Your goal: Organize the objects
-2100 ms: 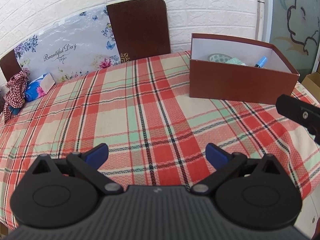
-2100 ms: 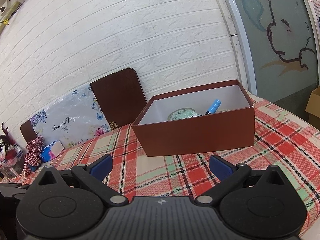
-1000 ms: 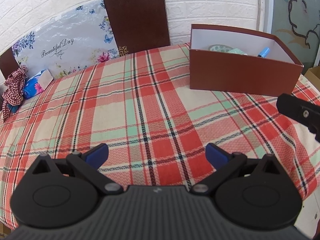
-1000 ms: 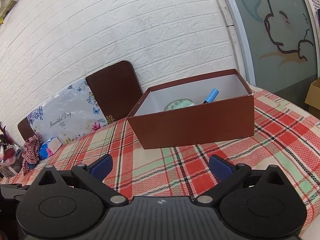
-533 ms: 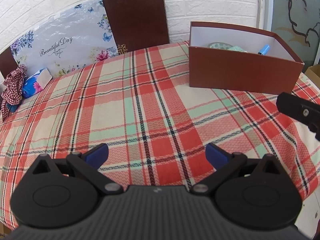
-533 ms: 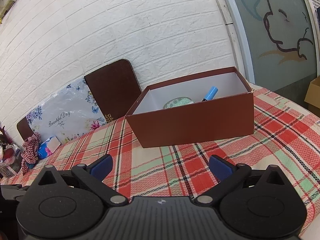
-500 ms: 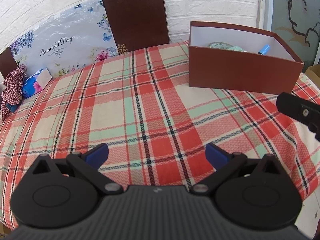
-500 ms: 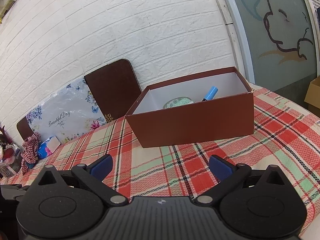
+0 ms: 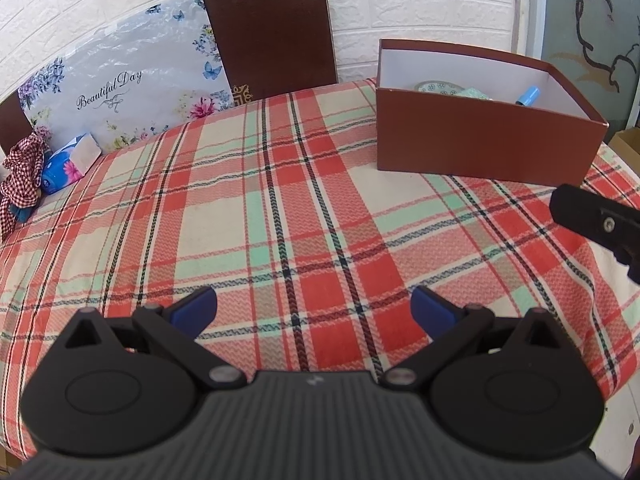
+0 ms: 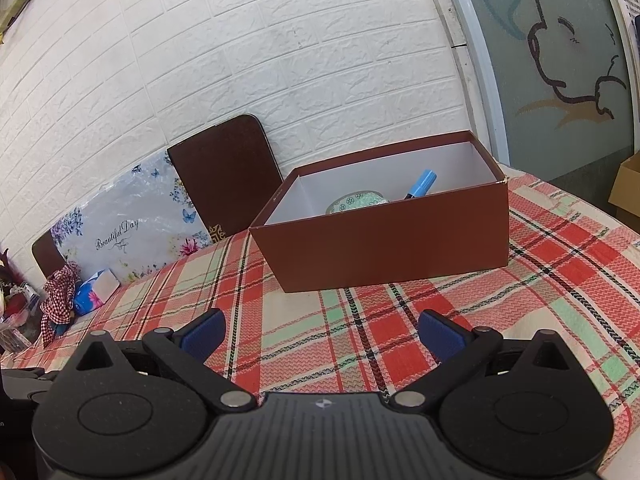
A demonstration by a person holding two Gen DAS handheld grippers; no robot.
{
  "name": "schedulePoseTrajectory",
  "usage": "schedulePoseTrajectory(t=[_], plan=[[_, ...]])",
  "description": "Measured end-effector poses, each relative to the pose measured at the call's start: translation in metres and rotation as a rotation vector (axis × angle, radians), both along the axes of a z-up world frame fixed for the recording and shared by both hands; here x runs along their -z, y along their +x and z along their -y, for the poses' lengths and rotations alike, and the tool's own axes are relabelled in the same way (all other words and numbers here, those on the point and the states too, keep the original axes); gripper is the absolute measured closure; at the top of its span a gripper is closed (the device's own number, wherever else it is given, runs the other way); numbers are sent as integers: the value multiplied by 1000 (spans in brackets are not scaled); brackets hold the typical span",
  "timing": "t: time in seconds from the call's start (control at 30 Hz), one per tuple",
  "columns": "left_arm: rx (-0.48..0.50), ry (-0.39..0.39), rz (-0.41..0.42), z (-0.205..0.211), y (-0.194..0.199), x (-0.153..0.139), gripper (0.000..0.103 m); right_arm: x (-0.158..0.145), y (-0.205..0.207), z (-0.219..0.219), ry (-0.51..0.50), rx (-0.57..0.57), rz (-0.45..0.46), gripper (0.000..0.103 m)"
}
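A brown open box (image 9: 480,144) (image 10: 392,248) with a white inside stands at the far right of the plaid table. A blue marker (image 10: 420,185) (image 9: 527,95) leans inside it, beside a green patterned item (image 10: 356,202) (image 9: 438,89). My left gripper (image 9: 314,310) hovers open over the near middle of the cloth, with nothing between its fingers. My right gripper (image 10: 320,330) is open too and empty, pointing at the box from the near side. A black part of the right gripper (image 9: 596,220) shows at the right edge of the left wrist view.
A tissue pack (image 9: 70,164) (image 10: 96,286) and a red checked cloth (image 9: 24,168) (image 10: 58,304) lie at the table's far left. A floral board (image 9: 120,96) and a dark chair back (image 9: 272,32) lean at the white brick wall. A cardboard carton (image 10: 626,188) sits off the table's right side.
Both views have shifted slightly: the box sits a little lower and nearer in the right wrist view. Both grippers stay open and empty.
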State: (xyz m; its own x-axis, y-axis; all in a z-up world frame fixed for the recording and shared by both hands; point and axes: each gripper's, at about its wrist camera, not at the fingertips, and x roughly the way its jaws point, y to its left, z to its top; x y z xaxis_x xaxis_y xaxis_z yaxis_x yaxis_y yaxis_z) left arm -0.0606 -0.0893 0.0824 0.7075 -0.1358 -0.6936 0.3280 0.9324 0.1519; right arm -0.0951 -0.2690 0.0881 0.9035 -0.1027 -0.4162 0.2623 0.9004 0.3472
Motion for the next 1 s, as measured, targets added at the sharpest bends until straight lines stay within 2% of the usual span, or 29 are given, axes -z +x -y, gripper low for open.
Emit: schedulePoseTrajectory(t=[1.0], plan=[[8, -18, -32, 0, 5, 7, 0, 7, 5, -3, -3, -1, -15, 0]])
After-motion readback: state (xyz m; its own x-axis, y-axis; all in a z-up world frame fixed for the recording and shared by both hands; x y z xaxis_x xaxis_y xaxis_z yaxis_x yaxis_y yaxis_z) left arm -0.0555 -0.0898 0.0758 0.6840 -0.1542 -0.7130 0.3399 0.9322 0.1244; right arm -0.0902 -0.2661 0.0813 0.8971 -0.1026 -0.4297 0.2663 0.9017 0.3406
